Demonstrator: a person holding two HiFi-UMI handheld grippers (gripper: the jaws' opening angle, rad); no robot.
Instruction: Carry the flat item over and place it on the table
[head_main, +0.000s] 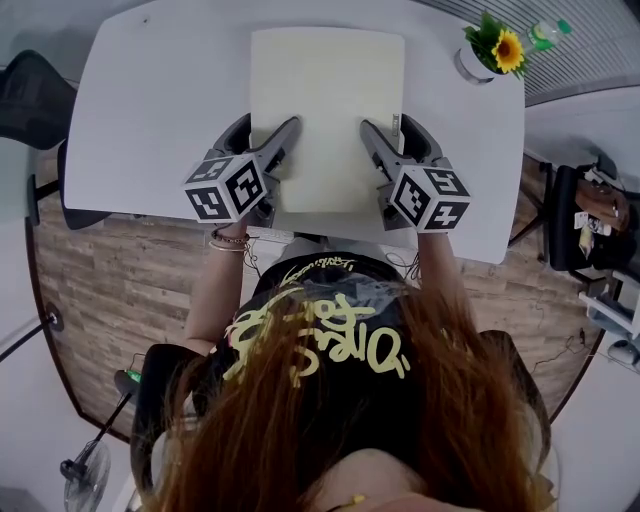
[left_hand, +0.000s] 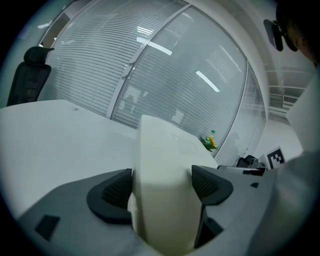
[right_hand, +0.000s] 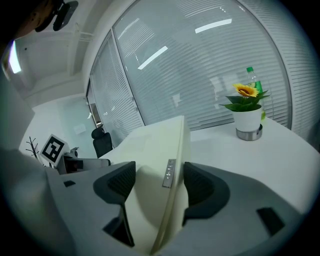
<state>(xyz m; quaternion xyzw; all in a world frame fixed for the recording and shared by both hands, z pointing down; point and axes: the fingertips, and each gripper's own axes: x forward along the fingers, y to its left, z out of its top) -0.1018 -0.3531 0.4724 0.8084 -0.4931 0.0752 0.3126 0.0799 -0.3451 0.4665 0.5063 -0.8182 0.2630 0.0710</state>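
Left gripper (head_main: 268, 140) and right gripper (head_main: 395, 140) each pinch the slab (head_main: 327, 100) by its near edge.
It lies flat over the table (head_main: 150, 110), long axis pointing away from the person; its edge strip (right_hand: 170, 174) shows only in the right gripper view.

The left claw (left_hand: 162, 189) is clamped on the near edge of a cream, flat, smooth-faced panel (left_hand: 165, 145), its two dark ribbed pads (left_hand: 118, 190) pressed against either face. The panel runs away from the camera over a white worktop (left_hand: 55, 135). A black high-backed office chair (left_hand: 29, 80) stands at the far left. Beyond the panel's far end sits a small yellow-flowered plant (left_hand: 210, 143), backed by a glass wall with grey slatted blinds (left_hand: 165, 65). A black-and-white square marker (left_hand: 275, 157) shows at the right.
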